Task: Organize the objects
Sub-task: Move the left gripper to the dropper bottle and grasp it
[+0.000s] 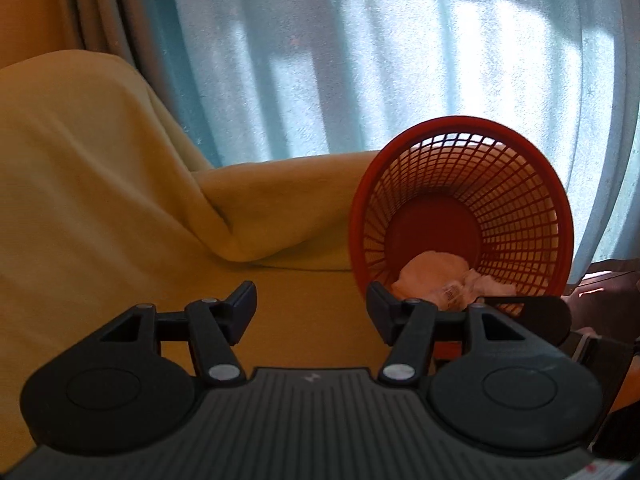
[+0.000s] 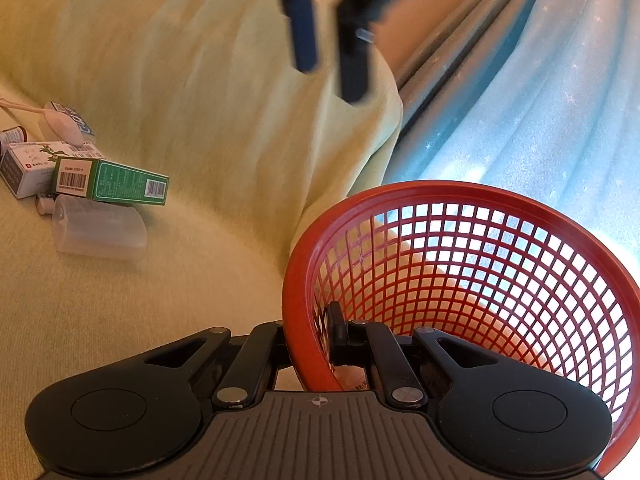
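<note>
A: What lies around?

B: Far left on the yellow cover (image 2: pixel 224 128), a green box (image 2: pixel 116 184), a white box (image 2: pixel 24 168) and a clear container (image 2: pixel 100 232) cluster together. Blue curtain (image 1: pixel 360 60) hangs behind.

A: And the grippers?

B: The right gripper (image 2: pixel 310 338) pinches the near rim of the tilted red basket (image 2: pixel 460 192), fingers pressed together on it. A crumpled wrapper (image 1: pixel 436 276) sits inside. The left gripper (image 1: pixel 312 312) hovers just left of the basket, fingers spread, empty.

The right gripper (image 2: pixel 310 344) clamps the red basket (image 2: pixel 520 216) rim; 2 boxes (image 2: pixel 116 184) and a clear container (image 2: pixel 100 232) lie leftward.
</note>
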`<state>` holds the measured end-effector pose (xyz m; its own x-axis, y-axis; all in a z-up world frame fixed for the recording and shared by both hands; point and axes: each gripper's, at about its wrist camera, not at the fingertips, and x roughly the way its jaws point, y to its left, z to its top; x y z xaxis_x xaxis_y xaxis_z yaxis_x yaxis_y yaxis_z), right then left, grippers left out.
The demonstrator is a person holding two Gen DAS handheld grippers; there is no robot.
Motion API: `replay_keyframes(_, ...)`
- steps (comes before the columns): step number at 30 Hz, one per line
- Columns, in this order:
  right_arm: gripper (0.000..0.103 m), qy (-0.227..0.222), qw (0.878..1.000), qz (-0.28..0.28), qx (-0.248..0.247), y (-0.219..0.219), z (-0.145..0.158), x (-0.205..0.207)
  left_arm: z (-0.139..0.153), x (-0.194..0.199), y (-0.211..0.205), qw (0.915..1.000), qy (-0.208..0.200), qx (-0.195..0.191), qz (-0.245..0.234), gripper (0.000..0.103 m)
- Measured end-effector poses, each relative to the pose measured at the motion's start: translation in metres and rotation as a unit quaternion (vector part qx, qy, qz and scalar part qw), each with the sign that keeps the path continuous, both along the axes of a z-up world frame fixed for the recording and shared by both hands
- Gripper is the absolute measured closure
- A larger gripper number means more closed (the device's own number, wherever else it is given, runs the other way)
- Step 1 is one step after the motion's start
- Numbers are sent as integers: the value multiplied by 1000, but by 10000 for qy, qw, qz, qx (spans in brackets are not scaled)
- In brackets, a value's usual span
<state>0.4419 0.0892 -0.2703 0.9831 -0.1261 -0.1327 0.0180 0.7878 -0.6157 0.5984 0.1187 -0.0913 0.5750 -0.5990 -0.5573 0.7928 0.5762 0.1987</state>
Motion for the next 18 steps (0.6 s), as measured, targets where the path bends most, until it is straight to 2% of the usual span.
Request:
replay_keyframes(8,100,-5,9999,131,-42,-5,0,-2,-27,14,68,9978,141,243,595,44)
replay_keyframes(18,101,-15,9986,500,-185,-19,-2,-20,-80,1,132,9938,682,628,618,35)
